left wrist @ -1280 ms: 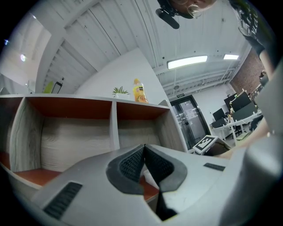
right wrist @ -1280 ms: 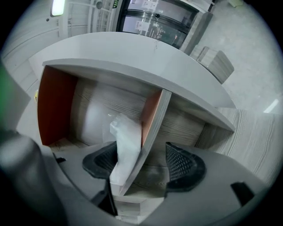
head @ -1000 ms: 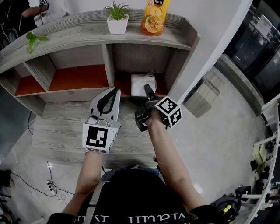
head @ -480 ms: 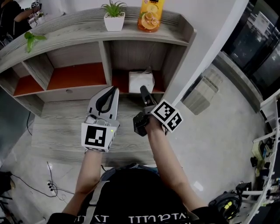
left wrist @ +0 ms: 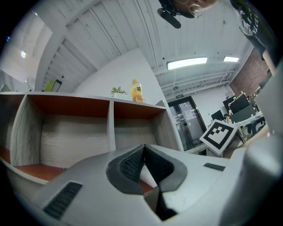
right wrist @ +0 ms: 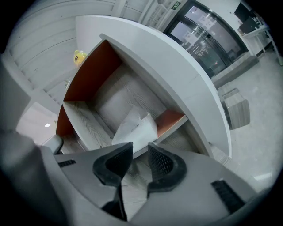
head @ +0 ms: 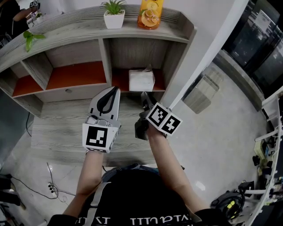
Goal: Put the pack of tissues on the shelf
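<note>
Jaws of left gripper (left wrist: 143,149) pressed together, empty. Jaws of right gripper (right wrist: 139,148) partly spread, just been closing, nothing between them. Beyond tips: pack of tissues (head: 141,80) on orange floor of shelf (head: 105,57), right-hand compartment, clear of both grippers. Judged light, soft, crushable, wrapper probably slick; if regripping, pinch gently across narrow sides. Farthest: plant pot (head: 114,20), juice bottle (head: 149,13) on top board.
</note>
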Motion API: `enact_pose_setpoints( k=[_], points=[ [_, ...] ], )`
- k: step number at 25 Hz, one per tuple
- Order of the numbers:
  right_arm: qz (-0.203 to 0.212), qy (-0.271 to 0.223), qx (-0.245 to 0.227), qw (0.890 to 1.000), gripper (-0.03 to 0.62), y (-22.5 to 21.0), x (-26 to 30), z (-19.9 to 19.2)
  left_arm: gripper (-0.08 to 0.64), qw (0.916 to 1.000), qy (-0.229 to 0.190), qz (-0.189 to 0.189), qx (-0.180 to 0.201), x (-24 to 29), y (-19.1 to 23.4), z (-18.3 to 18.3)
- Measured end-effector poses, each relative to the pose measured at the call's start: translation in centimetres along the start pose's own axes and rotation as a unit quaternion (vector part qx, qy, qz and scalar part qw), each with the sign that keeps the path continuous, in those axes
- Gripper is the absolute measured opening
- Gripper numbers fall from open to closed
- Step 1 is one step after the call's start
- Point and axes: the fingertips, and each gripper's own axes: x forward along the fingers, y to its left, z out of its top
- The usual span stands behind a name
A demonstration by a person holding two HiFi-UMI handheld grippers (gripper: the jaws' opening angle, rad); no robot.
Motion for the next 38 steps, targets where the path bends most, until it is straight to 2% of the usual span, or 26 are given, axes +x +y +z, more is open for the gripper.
enact_pose_setpoints(
  k=[4, 8, 20, 24, 34, 38],
  points=[
    [-0.001, 0.001, -0.019, 1.0, 0.047, 0.1, 0.2, 0.0, 0.012, 1.0, -0.006, -0.001, 0.005, 0.0, 0.1, 0.0],
    [0.003, 0.006, -0.025, 1.0, 0.023, 0.2, 0.9, 0.1, 0.012, 1.0, -0.003, 0.002, 0.001, 0.2, 0.4, -0.1],
    [0.004, 0.023, -0.028, 0.999, 0.017, 0.2, 3.2, 0.8, 0.012, 0.9997, -0.018, 0.004, 0.014, 1.7, 1.5, 0.4],
    [0.004, 0.028, -0.033, 0.999, 0.017, 0.3, 3.9, 1.2, 0.012, 0.9999, -0.011, 0.004, 0.009, 2.1, 1.7, 0.4],
    [0.003, 0.021, -0.034, 0.999, 0.017, 0.6, 4.0, 1.9, 0.012, 0.9998, -0.019, 0.001, 0.011, 2.4, 2.2, 0.3],
    [0.004, 0.01, -0.048, 0.999, 0.017, 1.1, 3.3, 2.2, 0.012, 0.9998, -0.017, -0.005, 0.005, 2.1, 2.2, 0.0]
  ],
)
